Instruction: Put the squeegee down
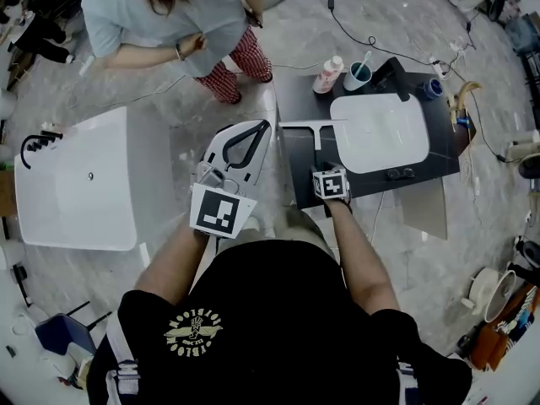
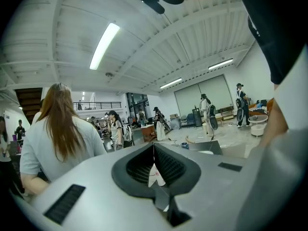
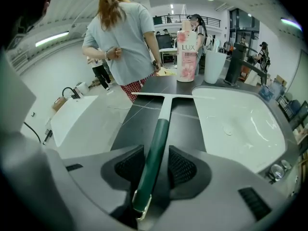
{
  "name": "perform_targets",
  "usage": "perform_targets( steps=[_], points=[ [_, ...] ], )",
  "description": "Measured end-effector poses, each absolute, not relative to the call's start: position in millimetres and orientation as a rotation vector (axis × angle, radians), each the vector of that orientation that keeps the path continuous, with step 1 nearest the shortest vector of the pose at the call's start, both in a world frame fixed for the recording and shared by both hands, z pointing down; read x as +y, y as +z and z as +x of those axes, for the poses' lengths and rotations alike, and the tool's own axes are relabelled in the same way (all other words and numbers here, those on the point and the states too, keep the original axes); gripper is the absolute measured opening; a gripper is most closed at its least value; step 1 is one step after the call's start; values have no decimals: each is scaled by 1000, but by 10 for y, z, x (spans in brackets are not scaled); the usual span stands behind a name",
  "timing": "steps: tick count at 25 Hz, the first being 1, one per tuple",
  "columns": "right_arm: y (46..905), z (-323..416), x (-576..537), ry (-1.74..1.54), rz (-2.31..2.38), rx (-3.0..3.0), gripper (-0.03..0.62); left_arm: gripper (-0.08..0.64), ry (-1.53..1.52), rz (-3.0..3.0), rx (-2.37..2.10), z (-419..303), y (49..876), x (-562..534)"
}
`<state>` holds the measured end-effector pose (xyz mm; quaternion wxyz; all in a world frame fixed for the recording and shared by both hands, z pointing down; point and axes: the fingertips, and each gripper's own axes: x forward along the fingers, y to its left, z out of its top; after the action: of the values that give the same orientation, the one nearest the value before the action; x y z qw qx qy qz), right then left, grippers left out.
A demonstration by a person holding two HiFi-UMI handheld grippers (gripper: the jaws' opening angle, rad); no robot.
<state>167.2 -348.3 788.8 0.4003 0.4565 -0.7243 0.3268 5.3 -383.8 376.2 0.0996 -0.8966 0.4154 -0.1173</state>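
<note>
Black countertop (image 3: 187, 124), squeegee (image 3: 159, 136) handle partly hidden inside right hand-held gripper (image 3: 156, 154)

Squeegee (image 3: 156, 148) handle looks like glossy dark-green plastic, with a shiny metal-looking cap at the near end. Table (image 3: 185, 114) top is matt black, and the basin (image 3: 240, 124) on the right is glossy smooth white. Right claw (image 3: 156, 154): matt grey plastic shell, black ribbed pads (image 3: 182, 167). Floor (image 1: 304, 40) looks like polished marbled stone.

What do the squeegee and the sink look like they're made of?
The squeegee: its handle looks like glossy dark-green plastic, smooth with a shine line; the pale neck is probably plastic too. The sink: glossy white, likely ceramic, judging by its reflections.
</note>
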Motion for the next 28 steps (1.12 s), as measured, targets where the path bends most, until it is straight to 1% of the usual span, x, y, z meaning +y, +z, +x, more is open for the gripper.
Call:
perform_targets(
  steps=[10, 12, 14, 17, 20, 28],
  points=[
    [7108, 1707, -3354, 706, 1313, -2016, 161, 24, -270, -2665, 1193, 24, 3612, -3616],
    [6928, 1714, -3325, 671, 1361, -2049, 133, 24, -256, -2672, 1193, 9, 3586, -3576],
    [6755, 1725, -3302, 650, 1415, -2085, 77, 24, -247, -2671, 1187, 2, 3567, -3544],
    [6536, 1735, -3236, 623, 1471, -2130, 41, 24, -238, -2666, 1170, -2, 3541, -3477],
    [6336, 1752, -3147, 595, 1504, -2145, 29, 25, -228, -2671, 1157, -14, 3501, -3387],
    [5573, 1689, -2950, 396, 1566, -2187, 28, 24, -216, -2684, 1116, -7, 3426, -3186]
  ],
)
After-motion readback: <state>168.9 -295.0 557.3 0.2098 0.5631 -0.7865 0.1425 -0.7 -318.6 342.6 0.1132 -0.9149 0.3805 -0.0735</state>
